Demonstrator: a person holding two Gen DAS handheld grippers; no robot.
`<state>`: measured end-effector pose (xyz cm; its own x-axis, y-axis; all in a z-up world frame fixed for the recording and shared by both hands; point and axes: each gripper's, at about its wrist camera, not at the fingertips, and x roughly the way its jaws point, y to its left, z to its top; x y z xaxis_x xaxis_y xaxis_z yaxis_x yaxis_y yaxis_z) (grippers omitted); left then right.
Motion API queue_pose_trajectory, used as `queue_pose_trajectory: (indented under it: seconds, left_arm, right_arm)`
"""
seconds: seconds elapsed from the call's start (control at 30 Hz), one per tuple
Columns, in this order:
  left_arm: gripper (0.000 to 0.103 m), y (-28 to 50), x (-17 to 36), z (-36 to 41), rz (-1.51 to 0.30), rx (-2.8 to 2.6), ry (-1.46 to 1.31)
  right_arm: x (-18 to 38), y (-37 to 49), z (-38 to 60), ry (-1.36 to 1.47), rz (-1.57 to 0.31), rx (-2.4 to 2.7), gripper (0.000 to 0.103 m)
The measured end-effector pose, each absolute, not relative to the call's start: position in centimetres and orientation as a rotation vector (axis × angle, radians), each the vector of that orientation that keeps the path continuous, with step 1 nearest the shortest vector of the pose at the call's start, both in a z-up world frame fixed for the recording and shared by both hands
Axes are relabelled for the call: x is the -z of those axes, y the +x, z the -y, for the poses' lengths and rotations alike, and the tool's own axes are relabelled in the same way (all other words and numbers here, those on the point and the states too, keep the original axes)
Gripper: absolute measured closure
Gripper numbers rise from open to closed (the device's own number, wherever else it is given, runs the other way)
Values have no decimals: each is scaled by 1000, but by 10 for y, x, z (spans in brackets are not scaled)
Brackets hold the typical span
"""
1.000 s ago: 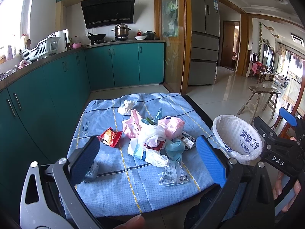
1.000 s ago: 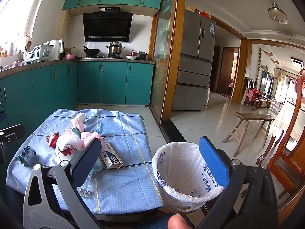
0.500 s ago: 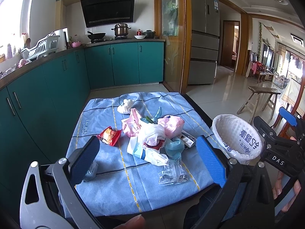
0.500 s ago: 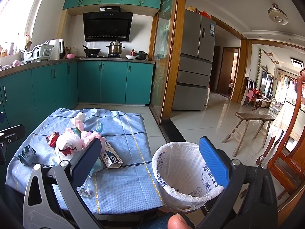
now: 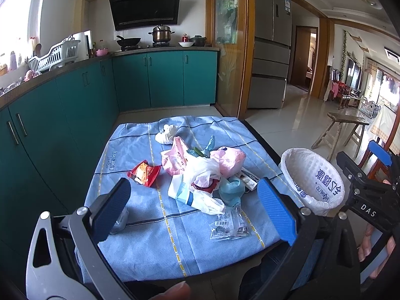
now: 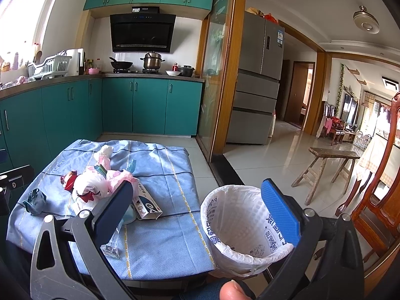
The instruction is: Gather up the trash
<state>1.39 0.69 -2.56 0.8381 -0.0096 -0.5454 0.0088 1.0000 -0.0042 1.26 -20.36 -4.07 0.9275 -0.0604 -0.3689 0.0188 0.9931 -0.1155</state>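
Both my left tongs and right tongs gape empty above the desk's trash, beside the bin.

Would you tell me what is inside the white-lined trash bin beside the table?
The trash bin shows only its white liner on the walls that face the camera; no trash is visible. The right gripper covers the near rim, and the bottom is hidden.

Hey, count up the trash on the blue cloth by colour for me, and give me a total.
White: 2, crumpled tissue, plastic bag
Pink bags: 2
Red wrapper: 1
Light blue bag: 1
Clear packet: 1
Printed carton: 1
Total: 8
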Motion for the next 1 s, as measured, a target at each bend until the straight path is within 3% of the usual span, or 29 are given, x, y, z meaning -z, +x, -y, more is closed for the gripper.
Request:
queue_pose_trajectory:
  seconds: [0.47, 0.53, 0.57, 0.63, 0.73, 0.77, 0.9, 1.0]
  left_arm:
    - [3, 49, 63, -46, -676, -112, -3]
    - [3, 56, 77, -64, -693, -173, 9]
    - [3, 59, 84, -72, -714, -203, 14]
    - [3, 66, 102, -92, -777, -257, 16]
    - [17, 71, 121, -114, -837, -291, -4]
    - [22, 73, 126, -121, -852, -296, -12]
    - [21, 81, 140, -134, -892, -305, -45]
    - [10, 89, 147, -139, -907, -276, -77]
  right_arm:
    - [54, 52, 197, -95, -486, -25, 3]
    - [66, 74, 193, -73, -566, -67, 3]
    - [71, 82, 190, -63, -601, -89, 6]
    - [85, 94, 181, -59, -645, -130, 20]
    - [100, 99, 165, -50, -684, -197, 36]
    - [106, 100, 158, -38, -709, -245, 36]
    - [131, 104, 128, -55, -786, -328, 35]
    - [151, 106, 115, -48, -857, -373, 23]
